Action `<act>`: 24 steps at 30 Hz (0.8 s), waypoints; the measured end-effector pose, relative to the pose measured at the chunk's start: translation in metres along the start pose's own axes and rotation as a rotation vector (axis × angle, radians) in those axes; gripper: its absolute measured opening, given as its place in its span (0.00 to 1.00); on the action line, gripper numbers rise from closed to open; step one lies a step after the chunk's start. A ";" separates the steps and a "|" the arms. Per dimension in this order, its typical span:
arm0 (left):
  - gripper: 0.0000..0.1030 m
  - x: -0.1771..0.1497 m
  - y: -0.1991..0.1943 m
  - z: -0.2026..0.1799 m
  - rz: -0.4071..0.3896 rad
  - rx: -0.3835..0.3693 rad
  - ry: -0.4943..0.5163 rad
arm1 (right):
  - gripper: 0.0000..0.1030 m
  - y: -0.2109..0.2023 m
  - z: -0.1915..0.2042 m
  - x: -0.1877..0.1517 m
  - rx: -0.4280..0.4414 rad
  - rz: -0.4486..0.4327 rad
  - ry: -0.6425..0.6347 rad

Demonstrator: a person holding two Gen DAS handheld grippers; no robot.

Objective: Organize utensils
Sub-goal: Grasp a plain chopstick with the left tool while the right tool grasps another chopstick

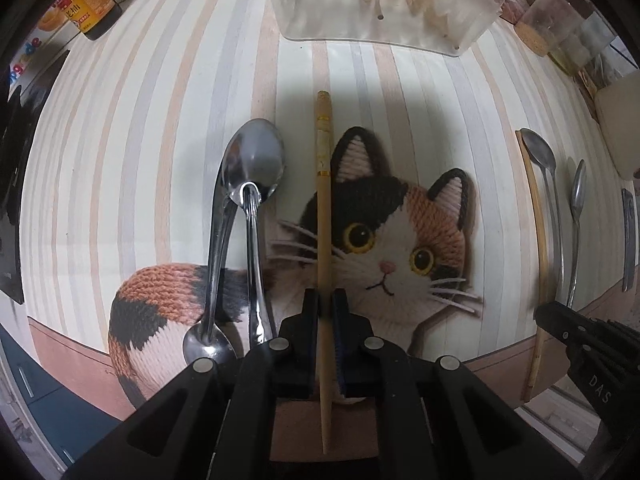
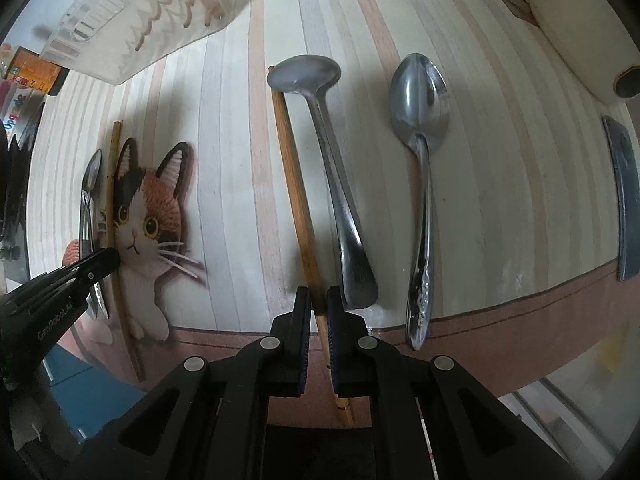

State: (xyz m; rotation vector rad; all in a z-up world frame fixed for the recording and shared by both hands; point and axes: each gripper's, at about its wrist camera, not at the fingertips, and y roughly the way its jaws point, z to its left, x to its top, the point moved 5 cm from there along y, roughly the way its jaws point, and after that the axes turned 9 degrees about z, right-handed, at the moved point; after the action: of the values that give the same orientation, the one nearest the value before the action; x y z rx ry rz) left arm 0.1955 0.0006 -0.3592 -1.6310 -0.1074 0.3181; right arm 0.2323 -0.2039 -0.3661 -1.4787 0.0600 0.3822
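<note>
My left gripper [image 1: 326,300] is shut on a pale wooden chopstick [image 1: 323,200] that points away over the cat mat [image 1: 400,240]. Two shiny spoons [image 1: 240,220] lie crossed just left of it. My right gripper [image 2: 319,300] has its jaws closed around a second, darker chopstick [image 2: 296,184] lying on the striped table. A long-handled spoon [image 2: 332,168] lies right beside that chopstick, and another spoon [image 2: 422,184] lies further right. A clear plastic utensil holder [image 1: 384,0] stands at the far side; it also shows in the right wrist view [image 2: 152,16].
A dark sauce bottle [image 1: 94,4] stands at the far left. Jars [image 1: 560,20] and a white container [image 2: 580,28] sit at the far right. A dark flat object [image 2: 622,200] lies near the right edge. The table's front edge [image 2: 480,320] runs just beneath both grippers.
</note>
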 end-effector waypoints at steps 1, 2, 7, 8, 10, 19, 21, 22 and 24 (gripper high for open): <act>0.08 0.000 -0.001 0.000 0.002 0.000 0.003 | 0.08 0.001 0.002 0.001 -0.005 0.001 0.000; 0.08 0.000 0.000 0.000 0.002 0.002 0.006 | 0.09 0.002 0.006 0.002 -0.014 0.001 -0.007; 0.08 -0.004 0.000 0.019 0.000 0.011 0.015 | 0.08 0.010 0.032 0.000 -0.038 -0.020 -0.019; 0.08 -0.003 0.001 0.019 -0.001 0.012 0.015 | 0.08 0.010 0.033 0.002 -0.043 -0.022 -0.021; 0.05 -0.003 0.000 0.015 -0.004 0.012 0.016 | 0.08 0.010 0.034 0.002 -0.043 -0.025 -0.017; 0.04 -0.019 -0.046 0.016 -0.140 0.035 0.020 | 0.06 -0.017 0.041 -0.011 0.063 -0.086 -0.013; 0.04 -0.022 -0.061 0.018 -0.179 0.037 0.015 | 0.06 -0.029 0.043 -0.011 0.069 -0.113 -0.019; 0.04 -0.023 -0.068 0.020 -0.195 0.036 0.008 | 0.06 -0.034 0.043 -0.011 0.068 -0.125 -0.022; 0.04 -0.025 -0.083 0.025 -0.228 0.031 -0.006 | 0.06 -0.046 0.042 -0.013 0.083 -0.147 -0.021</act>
State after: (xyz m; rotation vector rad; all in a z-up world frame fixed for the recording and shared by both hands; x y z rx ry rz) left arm 0.1753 0.0261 -0.2753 -1.5695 -0.2900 0.1489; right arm 0.2248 -0.1677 -0.3138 -1.3872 -0.0484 0.2728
